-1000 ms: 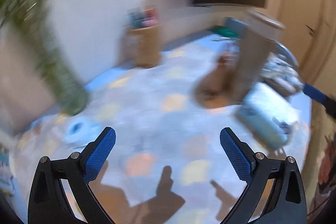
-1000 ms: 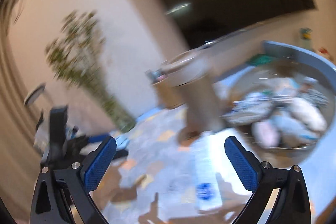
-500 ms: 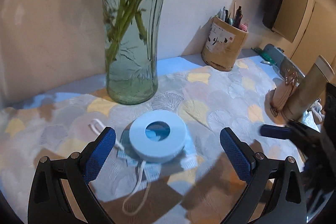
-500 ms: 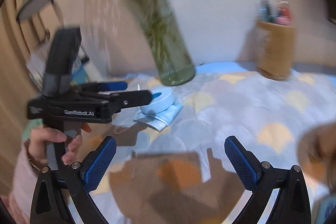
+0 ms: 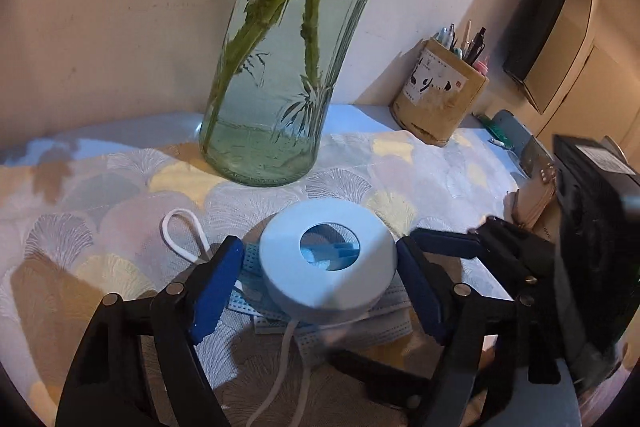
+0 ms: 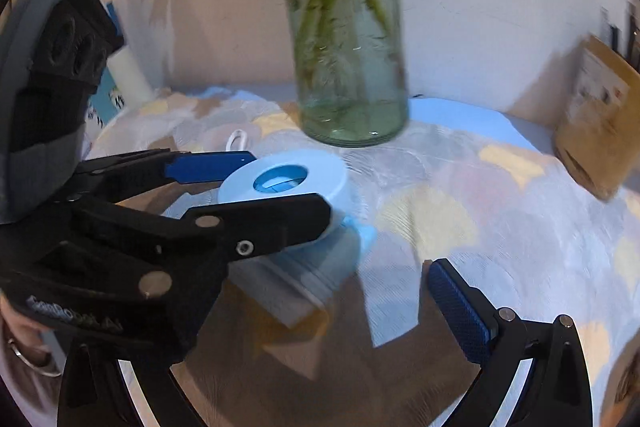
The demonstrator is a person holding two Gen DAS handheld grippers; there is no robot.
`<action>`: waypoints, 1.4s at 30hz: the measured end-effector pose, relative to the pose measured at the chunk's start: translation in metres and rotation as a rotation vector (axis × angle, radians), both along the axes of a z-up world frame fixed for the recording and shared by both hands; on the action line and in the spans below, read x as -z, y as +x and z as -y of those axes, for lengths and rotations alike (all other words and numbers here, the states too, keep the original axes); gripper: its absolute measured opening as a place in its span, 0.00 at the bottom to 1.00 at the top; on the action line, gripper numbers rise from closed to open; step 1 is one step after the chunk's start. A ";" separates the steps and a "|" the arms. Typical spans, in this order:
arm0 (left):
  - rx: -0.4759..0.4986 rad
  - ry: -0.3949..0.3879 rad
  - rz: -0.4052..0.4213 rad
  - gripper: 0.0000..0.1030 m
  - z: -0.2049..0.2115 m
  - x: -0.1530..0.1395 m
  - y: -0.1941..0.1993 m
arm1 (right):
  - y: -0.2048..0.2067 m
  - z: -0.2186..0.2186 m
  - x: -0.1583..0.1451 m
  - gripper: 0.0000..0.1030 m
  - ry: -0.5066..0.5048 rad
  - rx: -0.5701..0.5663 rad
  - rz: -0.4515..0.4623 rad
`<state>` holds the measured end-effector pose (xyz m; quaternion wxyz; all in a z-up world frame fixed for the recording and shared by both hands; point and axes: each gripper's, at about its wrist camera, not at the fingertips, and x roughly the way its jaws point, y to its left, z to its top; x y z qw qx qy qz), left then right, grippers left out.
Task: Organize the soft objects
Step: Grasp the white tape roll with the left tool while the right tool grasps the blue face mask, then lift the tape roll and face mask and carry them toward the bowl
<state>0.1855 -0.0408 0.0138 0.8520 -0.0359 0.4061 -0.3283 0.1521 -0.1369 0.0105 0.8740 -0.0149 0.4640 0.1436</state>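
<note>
Pale blue ring-shaped roll (image 5: 326, 269) is sitting on a stack of blue face masks (image 5: 340, 333), white ear loops (image 5: 182, 233) trailing off onto the patterned tablecloth (image 5: 120, 187). Roll and masks are lying just in front of the glass vase (image 5: 276, 75), which is holding green stems (image 5: 308, 23) in water.

Left gripper (image 5: 316, 281) is straddling the roll, jaws wide apart, one blue pad on each side; cannot tell if the pads are touching it, nothing clamped. In the right wrist view the left gripper (image 6: 256, 183) is coming in from the left, with the roll (image 6: 284, 183) between its fingers.

Right gripper (image 6: 456, 307) is hovering near the masks (image 6: 296, 275), to their right, jaws spread wide, holding nothing; only its right pad is showing clearly, the left one is hidden behind the other tool.

Cardboard pen holder (image 5: 440, 99) is standing further back right, near the wall, well apart from the roll.
</note>
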 end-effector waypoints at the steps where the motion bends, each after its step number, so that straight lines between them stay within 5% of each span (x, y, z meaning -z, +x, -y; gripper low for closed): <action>1: 0.003 0.014 0.015 0.73 0.003 -0.002 -0.002 | 0.004 -0.005 0.001 1.00 -0.030 0.000 -0.002; 3: 0.008 0.031 0.042 0.69 0.006 -0.004 -0.006 | 0.012 -0.013 0.004 1.00 -0.070 -0.005 0.001; 7: -0.014 0.010 0.090 0.64 -0.002 -0.012 -0.009 | 0.004 -0.016 -0.003 0.42 -0.029 -0.035 0.051; 10: -0.037 -0.009 0.090 0.64 -0.009 -0.013 -0.007 | -0.001 -0.007 -0.005 0.31 0.036 -0.008 0.046; 16: -0.075 0.028 0.176 0.64 -0.010 -0.022 -0.016 | -0.015 0.012 -0.011 0.25 0.087 0.122 0.058; 23: -0.147 0.019 0.144 0.64 -0.024 -0.018 -0.003 | -0.050 0.069 -0.019 0.25 0.193 0.411 0.111; 27: -0.195 0.039 0.156 0.64 -0.027 -0.019 -0.001 | -0.053 0.085 -0.016 0.25 0.316 0.427 0.124; 37: -0.284 0.140 0.185 0.64 -0.023 -0.024 -0.003 | -0.055 0.085 -0.019 0.25 0.372 0.395 0.150; 42: -0.289 0.193 0.165 0.64 -0.004 -0.036 -0.032 | -0.091 0.089 -0.037 0.25 0.412 0.349 0.136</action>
